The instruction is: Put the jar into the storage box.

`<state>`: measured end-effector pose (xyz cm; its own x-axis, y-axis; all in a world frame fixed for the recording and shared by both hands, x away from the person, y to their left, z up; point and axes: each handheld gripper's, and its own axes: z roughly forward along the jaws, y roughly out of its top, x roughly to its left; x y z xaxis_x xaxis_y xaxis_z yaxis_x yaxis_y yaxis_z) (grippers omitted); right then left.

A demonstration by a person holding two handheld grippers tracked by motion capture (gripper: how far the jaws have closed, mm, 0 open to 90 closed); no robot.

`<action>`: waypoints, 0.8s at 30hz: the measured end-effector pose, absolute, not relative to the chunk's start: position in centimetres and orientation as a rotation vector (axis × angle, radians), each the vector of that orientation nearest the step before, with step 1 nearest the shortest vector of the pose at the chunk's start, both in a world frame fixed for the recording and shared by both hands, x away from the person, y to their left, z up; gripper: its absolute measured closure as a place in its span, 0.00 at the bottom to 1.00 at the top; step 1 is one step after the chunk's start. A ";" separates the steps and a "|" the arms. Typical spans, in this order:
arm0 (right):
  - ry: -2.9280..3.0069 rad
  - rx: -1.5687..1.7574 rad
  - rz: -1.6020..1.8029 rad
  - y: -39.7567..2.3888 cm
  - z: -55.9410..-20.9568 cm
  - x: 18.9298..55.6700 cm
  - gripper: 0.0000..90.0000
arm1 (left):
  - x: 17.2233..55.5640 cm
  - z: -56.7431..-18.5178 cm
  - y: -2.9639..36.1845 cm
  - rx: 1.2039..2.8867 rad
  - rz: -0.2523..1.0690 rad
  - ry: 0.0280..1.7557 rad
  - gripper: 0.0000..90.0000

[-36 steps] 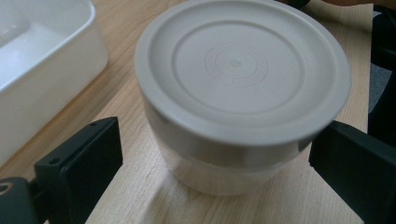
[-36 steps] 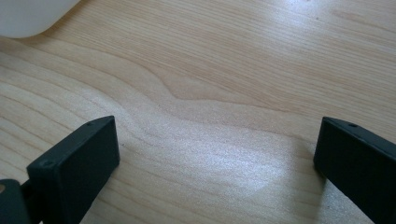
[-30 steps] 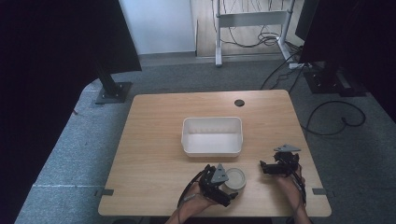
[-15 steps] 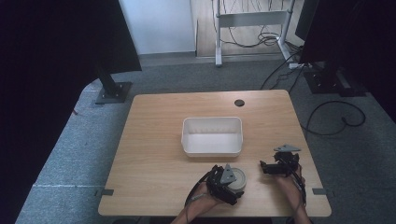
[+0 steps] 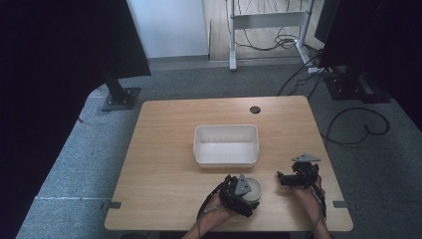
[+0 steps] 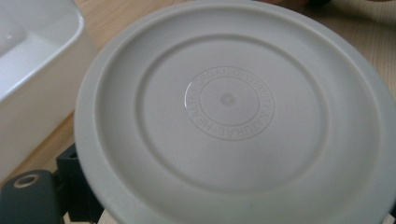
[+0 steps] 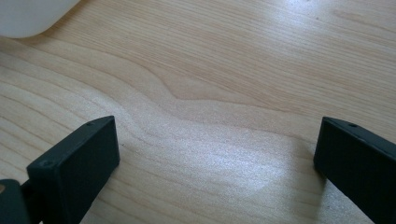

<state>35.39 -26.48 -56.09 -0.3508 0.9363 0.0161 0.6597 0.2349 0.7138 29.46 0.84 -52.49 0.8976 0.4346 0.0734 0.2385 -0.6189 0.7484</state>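
"ORGANIC VITALITY NATURAL HEALTH" on lid point(image 6: 233, 112)

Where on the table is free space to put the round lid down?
Free: the wide wood left of the white tub, and the strip behind it up to the cable hole. Crowded: the front edge, where the left gripper at the lid and right gripper sit.

Soft light reaches your table point(image 5: 164, 149) from beyond its far edge, while dark panels on both sides of it swallow the room. Close up, your lid point(image 6: 233, 107) carries a thin arc of glare beside its embossed ring and blurs toward its near rim. A pale sheen lies on the wood between your right gripper point(image 7: 217, 161) jaws
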 end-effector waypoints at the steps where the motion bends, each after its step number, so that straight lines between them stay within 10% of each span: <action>1: 2.097 1.464 0.895 -26.5 -56.1 35.4 0.00 | 29.5 -52.3 0.9 2.254 0.316 0.484 0.11; 24: 2.099 1.463 0.894 -26.5 -56.1 35.4 0.00 | 31.2 -50.2 2.2 2.242 0.349 0.516 0.11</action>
